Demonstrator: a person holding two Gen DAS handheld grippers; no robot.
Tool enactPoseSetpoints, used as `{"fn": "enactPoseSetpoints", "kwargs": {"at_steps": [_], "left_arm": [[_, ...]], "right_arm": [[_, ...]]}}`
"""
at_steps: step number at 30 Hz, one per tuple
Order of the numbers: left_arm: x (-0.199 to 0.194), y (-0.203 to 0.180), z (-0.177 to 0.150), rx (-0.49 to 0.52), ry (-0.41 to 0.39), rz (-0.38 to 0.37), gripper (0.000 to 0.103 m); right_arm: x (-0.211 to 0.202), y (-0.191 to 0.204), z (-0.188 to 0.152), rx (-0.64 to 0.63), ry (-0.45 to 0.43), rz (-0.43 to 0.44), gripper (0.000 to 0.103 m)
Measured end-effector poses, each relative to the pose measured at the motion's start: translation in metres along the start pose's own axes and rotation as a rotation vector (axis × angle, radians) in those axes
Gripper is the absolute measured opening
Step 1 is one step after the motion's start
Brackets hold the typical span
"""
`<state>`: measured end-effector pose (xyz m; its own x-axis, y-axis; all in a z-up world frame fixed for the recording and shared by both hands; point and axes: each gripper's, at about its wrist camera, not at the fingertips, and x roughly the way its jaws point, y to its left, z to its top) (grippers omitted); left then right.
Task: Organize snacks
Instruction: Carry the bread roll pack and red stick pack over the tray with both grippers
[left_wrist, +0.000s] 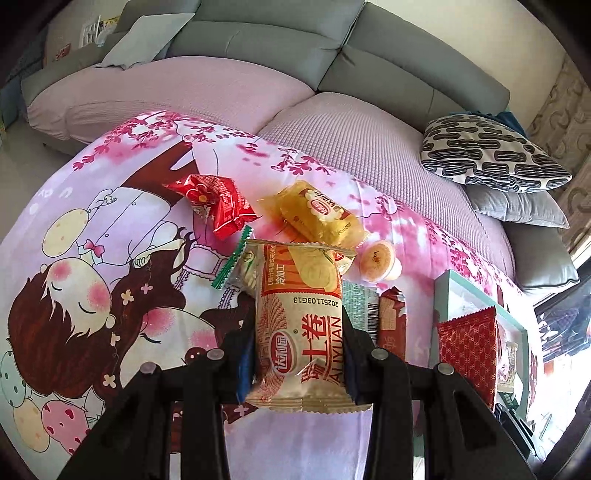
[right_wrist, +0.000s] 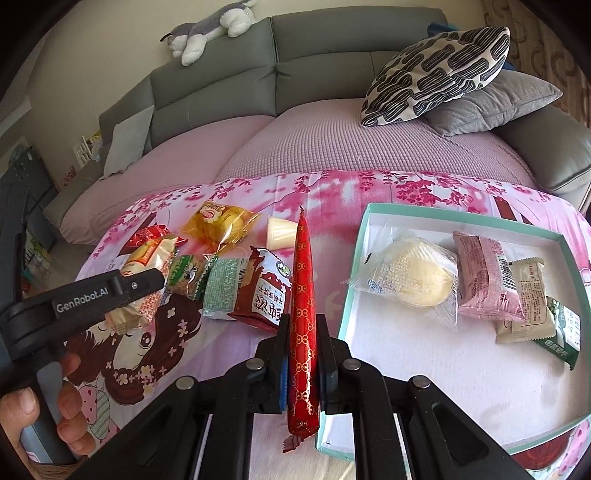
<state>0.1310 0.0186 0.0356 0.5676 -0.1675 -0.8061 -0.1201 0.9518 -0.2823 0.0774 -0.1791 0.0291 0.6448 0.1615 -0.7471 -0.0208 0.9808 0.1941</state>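
Your left gripper (left_wrist: 299, 339) is clamped on a cream Swiss-roll packet (left_wrist: 301, 321), which stands lengthwise between the two fingers in the lower middle of the left wrist view, its far end reaching up over the other snacks. In the right wrist view the same packet shows at the left edge, pinched under the black finger marked GenRobot.AI, with your hand (right_wrist: 48, 410) wrapped round the handle in the lower left corner.

Your right gripper (right_wrist: 302, 347) is closed tight on a thin red patterned packet (right_wrist: 303, 310), held on edge so it reads as a narrow strip running up the middle of the frame, its tail hanging below the fingers.

Behind the held packets, the loose snacks lie on the pink cartoon cloth (left_wrist: 92, 240). In the left wrist view a red wrapped snack (left_wrist: 218, 203) sits just left of centre, a yellow cake packet (left_wrist: 317, 214) just right of it, and a small jelly cup (left_wrist: 378, 260) beside that. In the right wrist view a brown biscuit packet (right_wrist: 264, 291) lies just left of the red strip, touching a green-checked packet (right_wrist: 221, 288) on its left.

The teal-rimmed box (right_wrist: 364, 236) fills the right half of the right wrist view. Inside it lie a round pale cake in clear wrap (right_wrist: 413, 277), a pink packet (right_wrist: 487, 277) touching it on the right, then a beige packet (right_wrist: 524, 299) and a green packet (right_wrist: 563, 332) at the far right edge.

Beyond the cloth stands a grey sofa (right_wrist: 332, 48) with a patterned cushion (right_wrist: 436, 70) at upper right.
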Motion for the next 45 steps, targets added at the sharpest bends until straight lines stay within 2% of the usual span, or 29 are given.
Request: {"fn": "enactPoseSetpoints", "kwargs": {"at_steps": [16,26,34,45], "left_arm": [[-0.010,-0.033,-0.011,0.059,-0.034,0.035,0.040],[-0.014,-0.061,-0.021,0.104,-0.042,-0.002,0.040],[-0.012,-0.094,-0.034,0.162,-0.023,-0.055,0.040],[-0.008,-0.155,-0.066,0.305,0.021,-0.138,0.040]], "right_arm": [[-0.017,-0.019,-0.004,0.062,-0.026,0.058,0.012],[-0.025,-0.040,-0.002,0.113,-0.039,0.040,0.012],[-0.039,-0.077,-0.002,0.190,-0.067,-0.040,0.012],[-0.066,-0.146,-0.007,0.328,-0.110,-0.197,0.012]]}}
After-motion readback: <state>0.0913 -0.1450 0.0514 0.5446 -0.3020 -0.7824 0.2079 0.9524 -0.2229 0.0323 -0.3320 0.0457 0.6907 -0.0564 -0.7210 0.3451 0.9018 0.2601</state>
